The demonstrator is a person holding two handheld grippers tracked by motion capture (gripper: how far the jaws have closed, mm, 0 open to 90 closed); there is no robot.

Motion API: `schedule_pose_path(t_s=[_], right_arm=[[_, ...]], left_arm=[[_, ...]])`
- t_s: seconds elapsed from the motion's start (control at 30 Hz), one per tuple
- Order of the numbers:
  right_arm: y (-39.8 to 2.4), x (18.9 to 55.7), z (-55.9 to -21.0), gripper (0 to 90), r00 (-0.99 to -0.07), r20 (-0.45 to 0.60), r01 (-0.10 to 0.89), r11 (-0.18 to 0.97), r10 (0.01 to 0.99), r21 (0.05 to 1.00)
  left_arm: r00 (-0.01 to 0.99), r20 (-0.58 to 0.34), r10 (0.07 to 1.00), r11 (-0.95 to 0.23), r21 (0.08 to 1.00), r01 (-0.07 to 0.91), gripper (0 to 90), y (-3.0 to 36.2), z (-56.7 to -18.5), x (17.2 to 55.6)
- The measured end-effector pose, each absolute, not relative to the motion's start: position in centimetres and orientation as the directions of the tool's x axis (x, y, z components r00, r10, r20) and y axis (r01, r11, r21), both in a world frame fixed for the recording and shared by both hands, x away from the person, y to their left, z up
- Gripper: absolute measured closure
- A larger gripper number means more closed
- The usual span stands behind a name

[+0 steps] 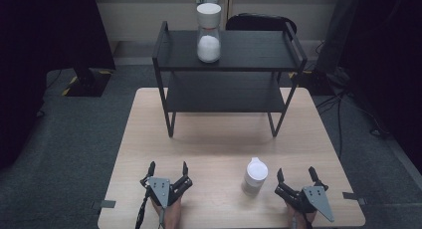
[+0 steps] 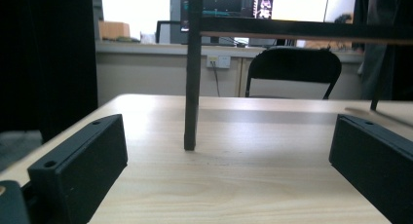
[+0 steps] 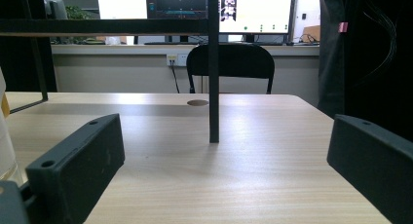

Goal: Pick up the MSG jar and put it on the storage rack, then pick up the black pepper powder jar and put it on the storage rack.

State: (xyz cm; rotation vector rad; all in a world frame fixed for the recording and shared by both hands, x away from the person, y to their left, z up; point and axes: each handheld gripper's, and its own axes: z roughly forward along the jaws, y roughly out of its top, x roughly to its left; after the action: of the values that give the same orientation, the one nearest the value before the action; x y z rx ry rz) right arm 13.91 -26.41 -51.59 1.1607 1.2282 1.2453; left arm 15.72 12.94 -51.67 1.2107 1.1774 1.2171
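A black two-tier shelf rack stands at the far half of the wooden table. On its top shelf is a clear jar with a white lid, half full of white grains. A smaller white-lidded jar stands on the table near the front, just left of my right gripper. My left gripper rests near the front left edge. Both are open and hold nothing. The left gripper view looks between wide-apart jaws at a rack leg; the right gripper view faces another rack leg.
A black chair stands behind the table, by a wall with sockets. Dark curtains and a stand base are at the left; cables lie on the floor at the right. Monitors glow beyond the rack.
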Motion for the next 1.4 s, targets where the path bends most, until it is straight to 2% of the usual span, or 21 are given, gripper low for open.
schedule_pose_path(t_s=[0.13, 1.2, 1.4], right_arm=[[-26.34, 13.9, -51.6, 0.0, -0.04, -0.011, -0.026, 0.01, 0.999, 1.0], [-26.4, 13.93, -51.56, 0.0, -0.045, 0.0, -0.024, -0.001, 0.999, 1.0], [-27.08, 14.24, -50.69, 0.0, -0.085, 0.035, 0.008, -0.035, 0.996, 0.999]], left_arm=[[-0.021, -0.012, 1.0, 0.012, 1.0, -0.027, 0.0, 12.6, -51.79, 15.64], [-0.011, 0.0, 1.0, 0.0, 1.0, -0.018, 0.0, 12.63, -51.65, 15.71], [-0.011, 0.0, 1.0, 0.0, 1.0, -0.018, 0.0, 12.64, -51.65, 15.71]])
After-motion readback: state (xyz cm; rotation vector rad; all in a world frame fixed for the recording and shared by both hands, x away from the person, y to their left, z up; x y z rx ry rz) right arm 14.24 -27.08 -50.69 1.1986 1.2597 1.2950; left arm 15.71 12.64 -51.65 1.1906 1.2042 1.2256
